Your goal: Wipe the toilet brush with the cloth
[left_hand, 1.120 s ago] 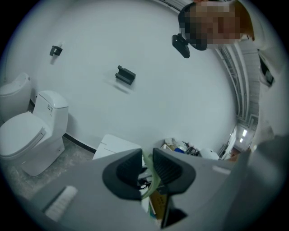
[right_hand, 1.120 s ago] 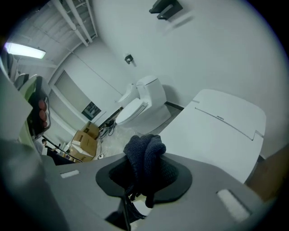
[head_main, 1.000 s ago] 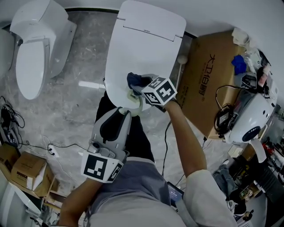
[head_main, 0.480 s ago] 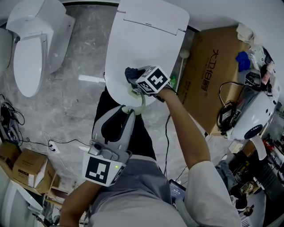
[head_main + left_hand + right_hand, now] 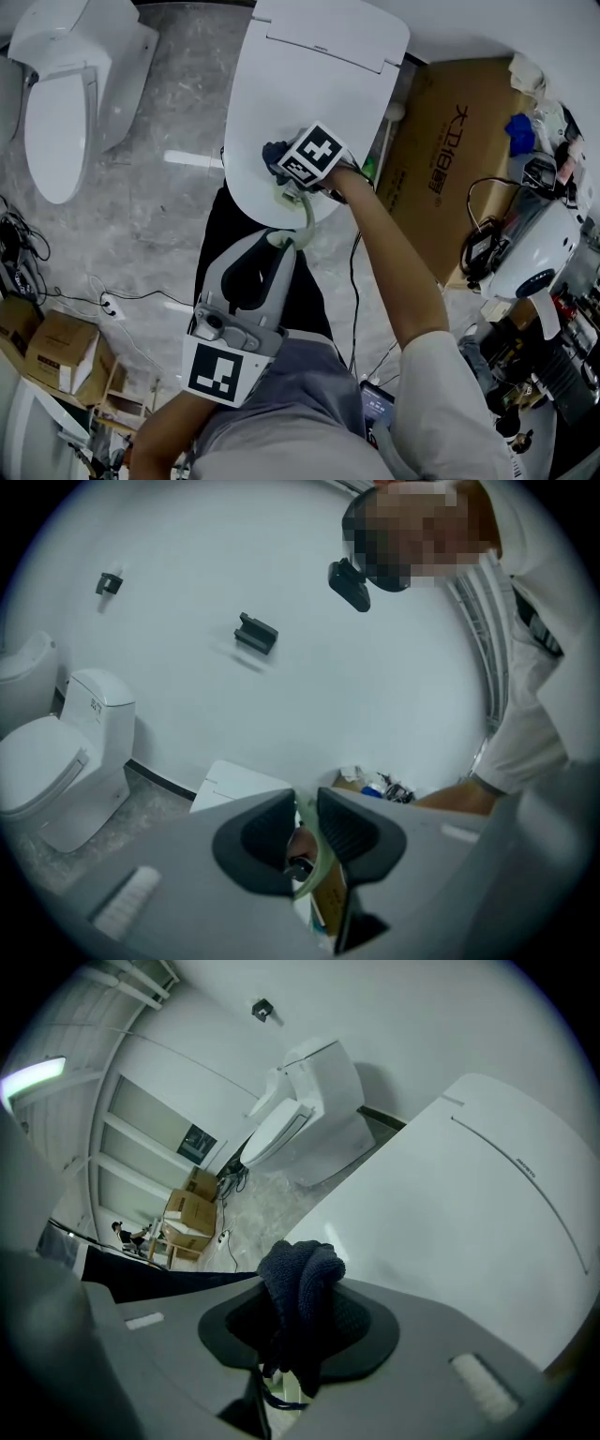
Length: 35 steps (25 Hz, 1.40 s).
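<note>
I am in the wiping step. My left gripper (image 5: 278,246) is clenched on the slim stem of the pale green plastic toilet brush (image 5: 305,216), which arcs up from the jaws and ends over the near edge of the closed white toilet lid (image 5: 309,75). The left gripper view shows that green stem pinched tight between the two dark pads (image 5: 258,841). My right gripper (image 5: 284,172) grasps the bunched dark navy knitted cloth (image 5: 275,153); its own view shows the cloth wadded between the jaws and bulging above them. The cloth sits over the near part of the lid, right beside the brush's upper end. I cannot tell whether they actually touch, since the black-and-white marker cube (image 5: 312,155) covers that spot. Next, I judge, I should press the cloth onto the stem and draw it along towards the left gripper, holding the brush steady so the thin stem does not twist in the grip.
</note>
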{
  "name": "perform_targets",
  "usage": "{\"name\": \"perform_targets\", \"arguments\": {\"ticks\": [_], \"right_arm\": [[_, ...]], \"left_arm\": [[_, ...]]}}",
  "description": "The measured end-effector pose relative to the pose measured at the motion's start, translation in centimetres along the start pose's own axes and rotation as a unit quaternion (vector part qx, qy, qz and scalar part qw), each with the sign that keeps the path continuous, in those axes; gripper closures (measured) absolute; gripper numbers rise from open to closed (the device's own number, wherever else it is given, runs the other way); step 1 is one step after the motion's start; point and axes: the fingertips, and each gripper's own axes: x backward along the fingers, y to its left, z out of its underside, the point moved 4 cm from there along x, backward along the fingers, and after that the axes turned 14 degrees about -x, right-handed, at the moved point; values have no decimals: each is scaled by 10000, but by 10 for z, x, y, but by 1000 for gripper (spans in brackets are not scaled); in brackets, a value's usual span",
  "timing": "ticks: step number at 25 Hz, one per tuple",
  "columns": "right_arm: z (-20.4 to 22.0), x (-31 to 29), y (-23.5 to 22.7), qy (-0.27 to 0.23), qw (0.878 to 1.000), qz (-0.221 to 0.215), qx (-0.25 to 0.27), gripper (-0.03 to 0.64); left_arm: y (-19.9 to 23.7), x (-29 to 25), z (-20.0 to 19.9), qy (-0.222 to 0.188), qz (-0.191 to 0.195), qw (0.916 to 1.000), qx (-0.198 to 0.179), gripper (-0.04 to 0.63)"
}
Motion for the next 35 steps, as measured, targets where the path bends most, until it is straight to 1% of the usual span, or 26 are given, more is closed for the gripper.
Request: {"name": "perform_targets", "arguments": {"ticks": [5,19,24,35], "right_arm": [[-3,-10,-6,228,9997,8,-45,514],[-3,-30,-20,289,9995,103,-123,514],[-3,-34,-24,240,9994,125,-193,512],[-1,-39,-34,-99,9992,155,-344,512]], "left_arm": [[3,-5,-2,8,42,10000,87,595],[6,-5,1,7,103,9999,46,595],[6,-5,1,-4,107,9999,-35,595],[7,-4,1,0,107,9999,-57,595]]}}
